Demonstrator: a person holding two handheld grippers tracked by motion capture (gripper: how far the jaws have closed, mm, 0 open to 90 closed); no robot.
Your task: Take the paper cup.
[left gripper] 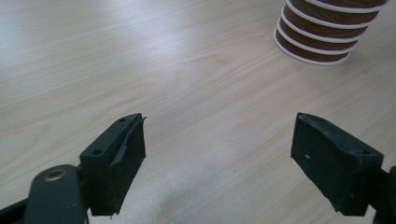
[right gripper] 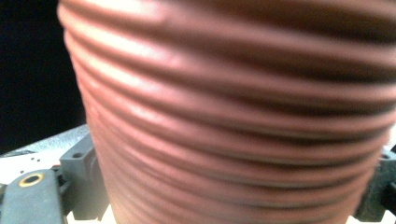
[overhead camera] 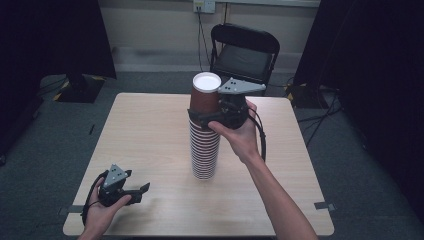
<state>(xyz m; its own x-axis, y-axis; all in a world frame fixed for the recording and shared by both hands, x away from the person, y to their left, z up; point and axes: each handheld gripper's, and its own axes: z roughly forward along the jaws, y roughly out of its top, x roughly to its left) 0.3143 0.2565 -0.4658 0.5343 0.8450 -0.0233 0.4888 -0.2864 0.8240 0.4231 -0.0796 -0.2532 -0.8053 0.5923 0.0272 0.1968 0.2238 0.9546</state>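
My left gripper (overhead camera: 131, 191) sits at the near left corner of the wooden tabletop (overhead camera: 150, 135), held in my left hand (overhead camera: 102, 212). Its jaws stand wide apart with nothing between them, hovering over bare wood. Near the middle of the tabletop stands a tall stack of brown paper cups (overhead camera: 204, 147) with white rims. My right gripper (overhead camera: 202, 116) is raised beside the stack, its jaws clamped around the top cup (overhead camera: 205, 95) from both sides. Beyond the far edge stands a black folding chair (overhead camera: 244, 52).
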